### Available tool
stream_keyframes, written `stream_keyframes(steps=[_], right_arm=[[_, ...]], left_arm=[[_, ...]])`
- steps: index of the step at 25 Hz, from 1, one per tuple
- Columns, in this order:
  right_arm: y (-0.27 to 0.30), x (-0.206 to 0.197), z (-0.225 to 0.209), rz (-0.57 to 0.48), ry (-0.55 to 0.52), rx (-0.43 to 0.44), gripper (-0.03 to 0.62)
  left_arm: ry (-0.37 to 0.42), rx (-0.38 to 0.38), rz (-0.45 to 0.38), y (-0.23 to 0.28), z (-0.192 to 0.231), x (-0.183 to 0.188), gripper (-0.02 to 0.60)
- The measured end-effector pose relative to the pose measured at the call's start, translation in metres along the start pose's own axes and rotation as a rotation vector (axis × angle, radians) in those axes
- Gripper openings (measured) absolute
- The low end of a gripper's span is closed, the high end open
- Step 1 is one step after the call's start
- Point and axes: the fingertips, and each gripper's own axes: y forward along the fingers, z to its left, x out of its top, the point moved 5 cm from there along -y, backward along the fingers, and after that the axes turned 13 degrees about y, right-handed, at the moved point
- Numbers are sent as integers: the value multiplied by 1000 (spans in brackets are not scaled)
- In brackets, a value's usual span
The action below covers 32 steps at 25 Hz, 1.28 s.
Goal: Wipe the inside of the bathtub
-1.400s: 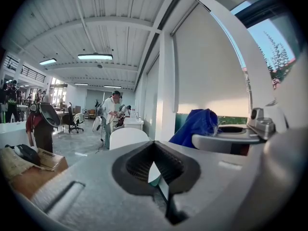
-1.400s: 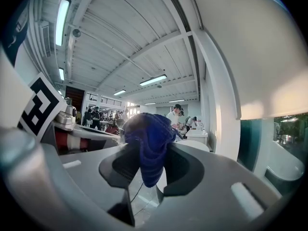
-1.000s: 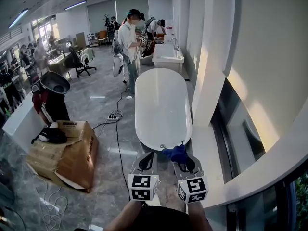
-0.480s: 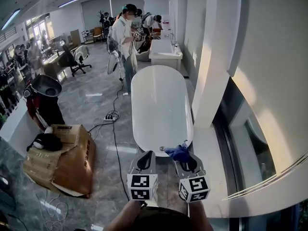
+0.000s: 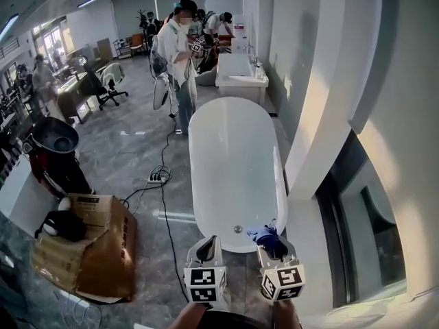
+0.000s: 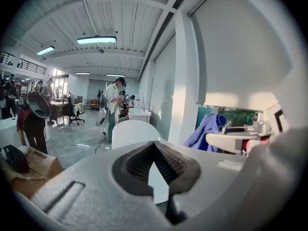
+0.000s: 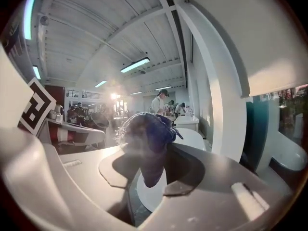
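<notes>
Bathtub (image 5: 233,163): one, white, just ahead. Held two grippers at its near end: left gripper (image 5: 208,242) pressed together, empty; right gripper (image 5: 271,242) clamped on one blue cloth (image 5: 263,234) by the rim.

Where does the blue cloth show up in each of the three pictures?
Head view: cloth at bottom centre, held by the right gripper over the bathtub's near end.
Left gripper view: cloth right of middle, beside the pillar.
Right gripper view: cloth dead centre, between the jaws.
Shared landmark: the white bathtub.
</notes>
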Motion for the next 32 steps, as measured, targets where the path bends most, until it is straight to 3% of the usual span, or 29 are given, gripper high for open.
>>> stream_keyframes(steps=[16, 22, 27, 32], right_arm=[[219, 74, 19, 10, -64, 108, 133], [232, 79, -17, 38, -61, 54, 135], [229, 83, -61, 76, -40, -37, 133], [238, 104, -100, 51, -19, -30, 135]], left_arm=[[-55, 17, -16, 148, 139, 55, 5], [-71, -38, 14, 193, 130, 58, 5], [-40, -114, 46, 232, 102, 75, 5], [-3, -139, 39, 264, 72, 101, 5]])
